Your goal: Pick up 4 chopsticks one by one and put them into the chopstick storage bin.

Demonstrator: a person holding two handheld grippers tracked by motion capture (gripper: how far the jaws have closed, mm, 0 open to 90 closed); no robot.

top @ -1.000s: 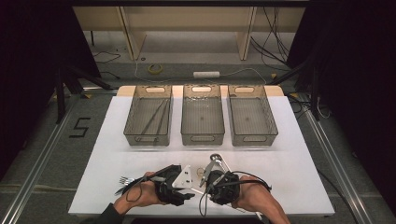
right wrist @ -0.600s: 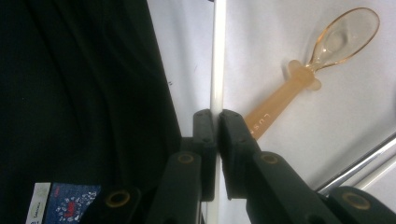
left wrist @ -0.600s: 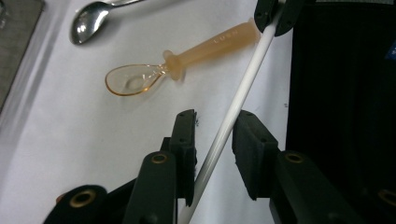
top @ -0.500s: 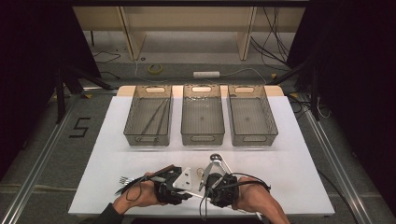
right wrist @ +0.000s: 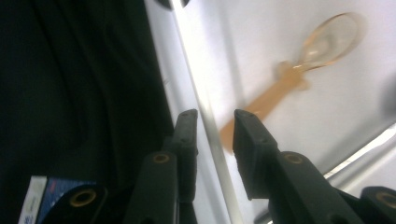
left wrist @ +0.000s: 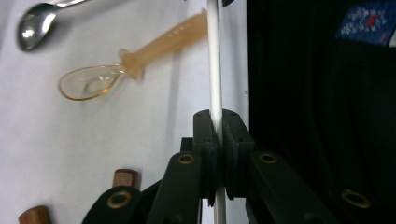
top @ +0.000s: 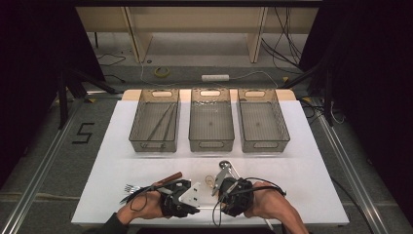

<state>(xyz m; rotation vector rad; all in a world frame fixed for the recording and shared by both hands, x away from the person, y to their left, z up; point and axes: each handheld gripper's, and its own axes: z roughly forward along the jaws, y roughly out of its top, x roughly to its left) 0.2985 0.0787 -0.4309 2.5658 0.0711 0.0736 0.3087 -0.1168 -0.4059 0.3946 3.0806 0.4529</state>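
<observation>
The thin white stick (left wrist: 215,70), at the table's near edge, sits clamped in the left gripper (left wrist: 217,135); the right gripper (right wrist: 212,128), just opening, should clear straight without nudging it.

Black jaws, brass-ringed rivets; black gloves; grey plate; black trailing cables.

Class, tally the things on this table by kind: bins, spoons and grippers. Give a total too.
Bins: 3
Spoons: 2 (metal spoon, amber spoon)
Grippers: 2 (left gripper, right gripper)
Total: 7
</observation>
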